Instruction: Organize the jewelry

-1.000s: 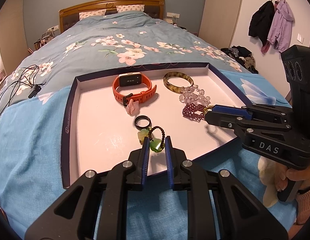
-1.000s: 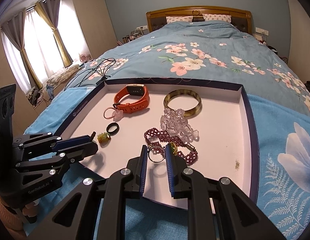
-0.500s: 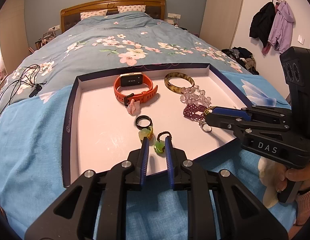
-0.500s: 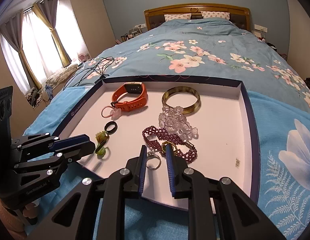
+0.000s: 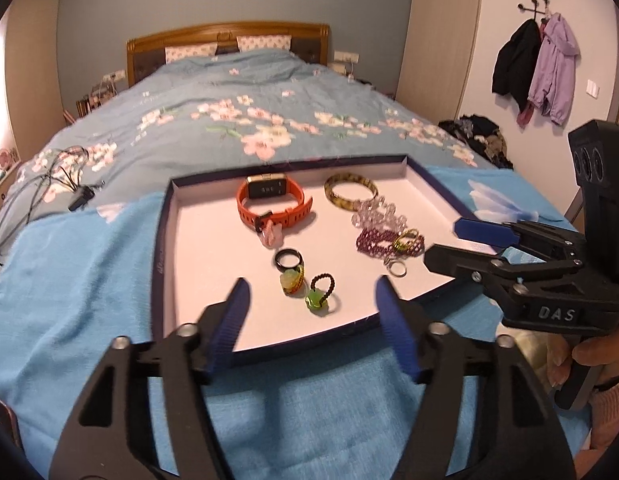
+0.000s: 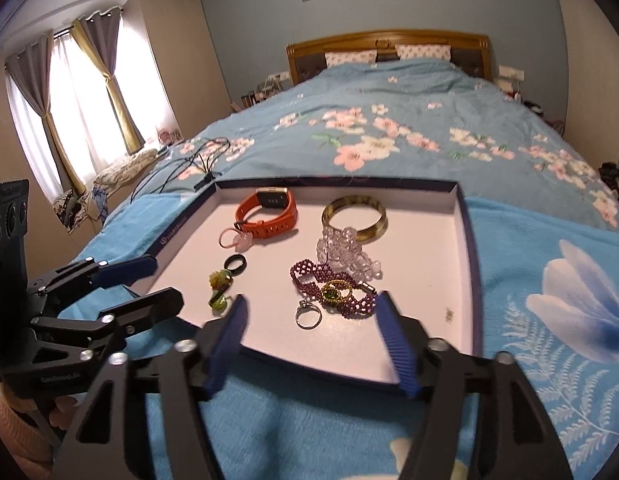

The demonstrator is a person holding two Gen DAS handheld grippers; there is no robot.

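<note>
Tongs first: your left tongs (image 5: 311,308) hang at the near rim of the tray (image 5: 165,240) with the jaws swinging wide apart and nothing pressed between them; the green charm ring (image 5: 318,300) lies on the tray floor just beyond, free of both pads. Your right tongs (image 6: 309,316) are opening as well, and the silver ring (image 6: 308,316) lies loose on the tray between and beyond their tips, untouched. In the left wrist view the right tongs come in from 3 o'clock, with your hand (image 5: 589,364) on the grip at 4 o'clock.

Further in, a yellow-green charm (image 5: 291,282) touches a black ring (image 5: 287,260). At 1 o'clock from those lies a purple beaded bracelet (image 6: 333,288), with a clear crystal bracelet (image 6: 345,252) just behind it, overlapping an amber bangle (image 6: 354,218). An orange smartwatch (image 5: 273,202) stands toward 12 o'clock, with a pink charm (image 5: 272,236) against its strap.

The tray rests on the blue blanket (image 5: 77,280) on the bed, with black cables (image 5: 41,184) at 10 o'clock.
</note>
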